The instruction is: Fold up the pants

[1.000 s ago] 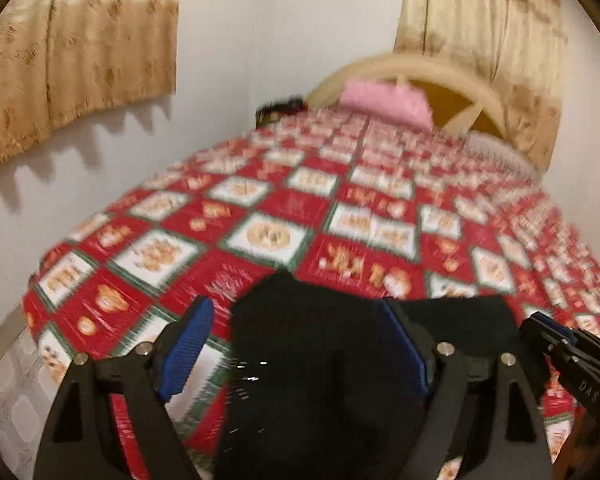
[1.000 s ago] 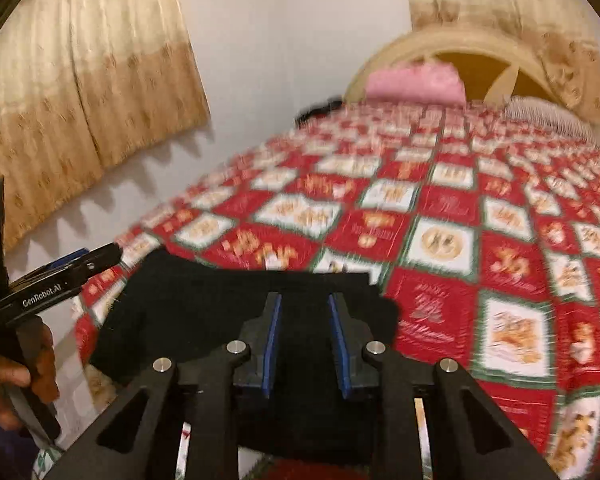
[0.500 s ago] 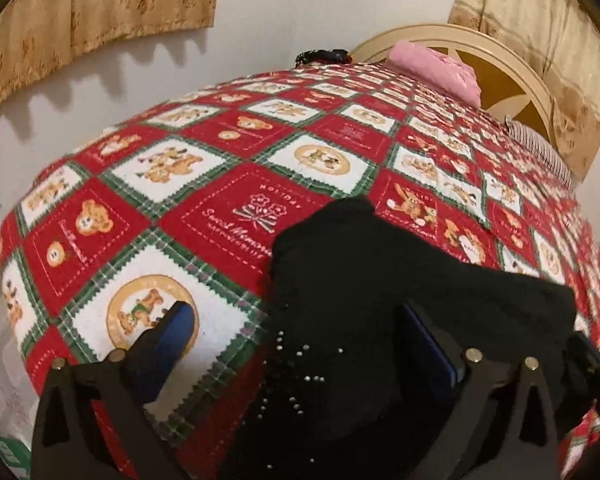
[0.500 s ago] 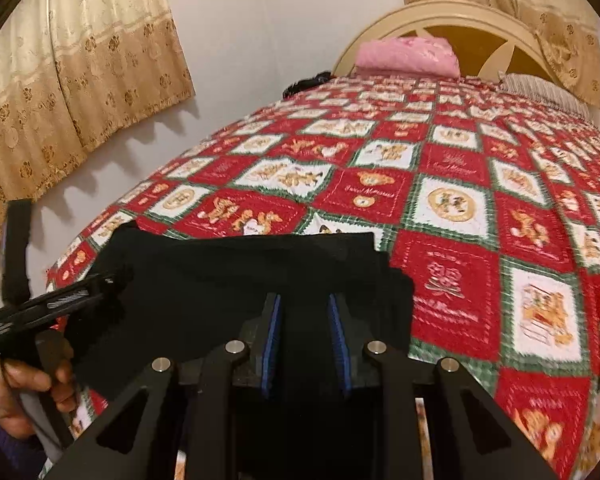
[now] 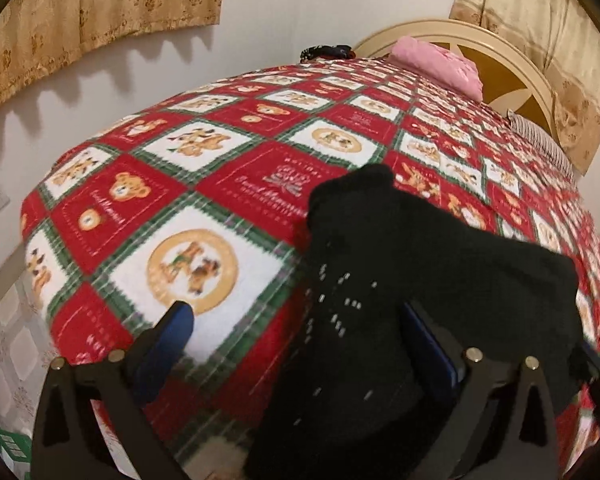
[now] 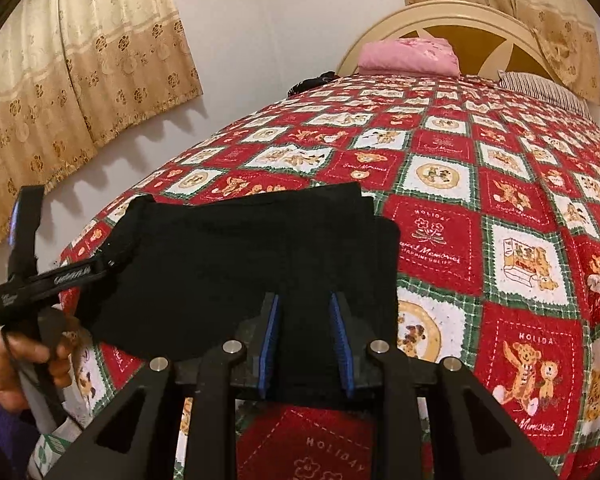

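The black pants (image 6: pixel 236 264) lie folded in a dark block on the near corner of the red patterned bedspread (image 6: pixel 500 208). In the left wrist view the pants (image 5: pixel 400 272) fill the lower middle. My left gripper (image 5: pixel 304 340) is open, its jaws wide apart, with the pants' edge lying between them. It also shows in the right wrist view (image 6: pixel 66 272) at the pants' left edge. My right gripper (image 6: pixel 306 344) has its blue-padded jaws narrowly apart with pants fabric between them at the near edge; I cannot tell whether they pinch it.
A pink pillow (image 6: pixel 408 56) and a striped pillow (image 6: pixel 540 88) lie at the cream headboard (image 6: pixel 460 20). A dark object (image 5: pixel 328 52) sits at the far bed edge. White wall and beige curtains (image 6: pixel 80 80) run along the left. The bed's edge drops off just below both grippers.
Both cameras have moved closer and lower over the bed. The pants now lie flatter on the bedspread. The left gripper stays open; the right gripper's jaw gap looks unchanged.
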The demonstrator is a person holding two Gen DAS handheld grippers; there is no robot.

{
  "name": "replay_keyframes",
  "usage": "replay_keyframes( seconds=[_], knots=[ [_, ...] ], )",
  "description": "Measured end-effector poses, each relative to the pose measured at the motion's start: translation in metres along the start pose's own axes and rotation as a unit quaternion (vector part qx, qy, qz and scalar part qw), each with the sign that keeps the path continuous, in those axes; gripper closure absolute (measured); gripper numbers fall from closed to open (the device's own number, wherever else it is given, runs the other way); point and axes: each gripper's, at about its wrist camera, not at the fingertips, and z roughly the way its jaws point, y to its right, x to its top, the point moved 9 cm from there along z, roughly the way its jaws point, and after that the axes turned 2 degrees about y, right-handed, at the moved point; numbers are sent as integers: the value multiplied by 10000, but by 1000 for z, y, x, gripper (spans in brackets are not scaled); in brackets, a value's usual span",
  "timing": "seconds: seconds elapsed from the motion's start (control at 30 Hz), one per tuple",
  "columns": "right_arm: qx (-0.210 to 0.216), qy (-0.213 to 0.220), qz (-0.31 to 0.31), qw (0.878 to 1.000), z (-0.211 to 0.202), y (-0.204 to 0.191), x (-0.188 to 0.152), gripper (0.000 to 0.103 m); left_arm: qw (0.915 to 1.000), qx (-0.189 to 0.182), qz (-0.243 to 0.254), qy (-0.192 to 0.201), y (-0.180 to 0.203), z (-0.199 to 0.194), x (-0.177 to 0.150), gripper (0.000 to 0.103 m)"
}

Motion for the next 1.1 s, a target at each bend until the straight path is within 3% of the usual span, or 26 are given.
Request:
replay_keyframes(
  seconds=[0.3, 0.4, 0.53, 0.63, 0.77, 1.1],
  knots=[
    [-15, -17, -275, 9996, -1, -9, -1, 58, 9995, 29, -196, -228, -10, -15, -8, 0],
    [-276, -10, -377, 9989, -11, -12, -2, 58, 9995, 257, 117, -120, -9, -30, -8, 0],
    [-337, 201, -82, 9992, -36, -12, -3, 54, 9952, 652, 721, 123, -3, -45, -7, 0],
    [-367, 400, 219, 9983, -56, -5, 2, 54, 9920, 753, 971, 283, 4, -55, -5, 0],
    [-438, 521, 494, 9965, -74, 4, 4, 42, 9929, 502, 976, 449, 18, -68, -4, 0],
    [-691, 596, 681, 9935, -100, 4, -11, 40, 9895, -11, 1013, 1026, 50, -107, -4, 0]
  ],
)
